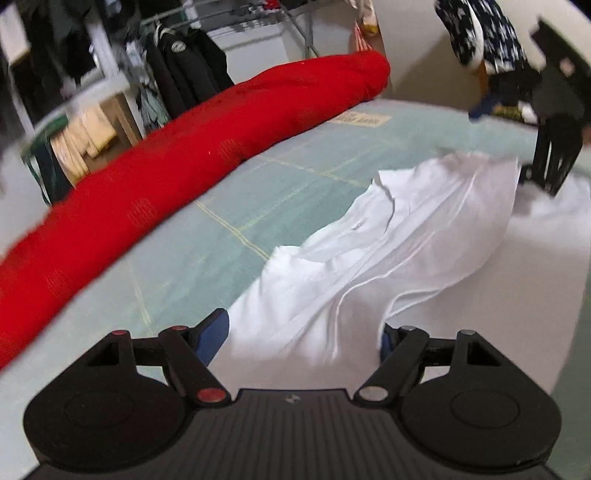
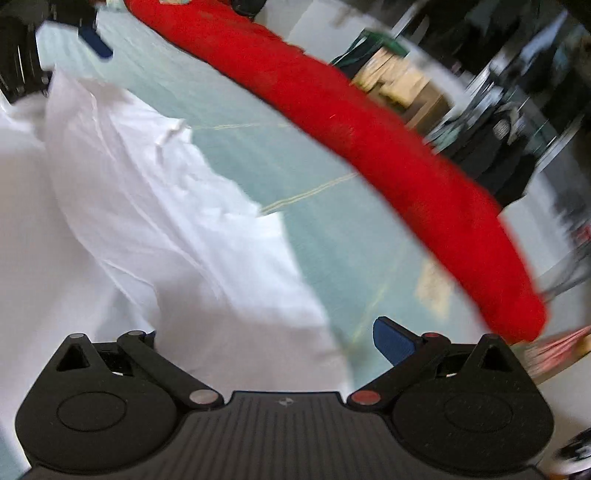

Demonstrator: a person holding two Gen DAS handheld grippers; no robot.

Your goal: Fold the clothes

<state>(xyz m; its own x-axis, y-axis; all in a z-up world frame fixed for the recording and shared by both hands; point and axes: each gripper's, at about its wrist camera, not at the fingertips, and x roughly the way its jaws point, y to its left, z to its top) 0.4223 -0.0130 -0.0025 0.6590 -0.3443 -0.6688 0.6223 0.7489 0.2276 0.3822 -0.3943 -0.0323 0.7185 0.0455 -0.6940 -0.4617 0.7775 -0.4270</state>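
Observation:
A white garment [image 1: 417, 236] lies rumpled on a pale green sheet [image 1: 207, 243], raised in a long creased ridge. My left gripper [image 1: 301, 332] is at the garment's near end. Its blue pads [image 1: 214, 336] stand wide apart and the white cloth fills the gap between them. At the far end of the ridge is my right gripper [image 1: 543, 181], black and over the cloth. In the right wrist view the right gripper [image 2: 266, 332] is also wide open over the garment [image 2: 155, 206], with one blue pad [image 2: 391, 343] clear of it. The left gripper [image 2: 62, 62] shows at the top left.
A long red rolled blanket [image 1: 177, 184] runs along the far side of the sheet [image 2: 325, 229]. Behind it stand a rack of dark jackets [image 1: 188, 70] and a shelf of folded cloth [image 1: 81, 140]. A person in a dark patterned top [image 1: 480, 33] is at the upper right.

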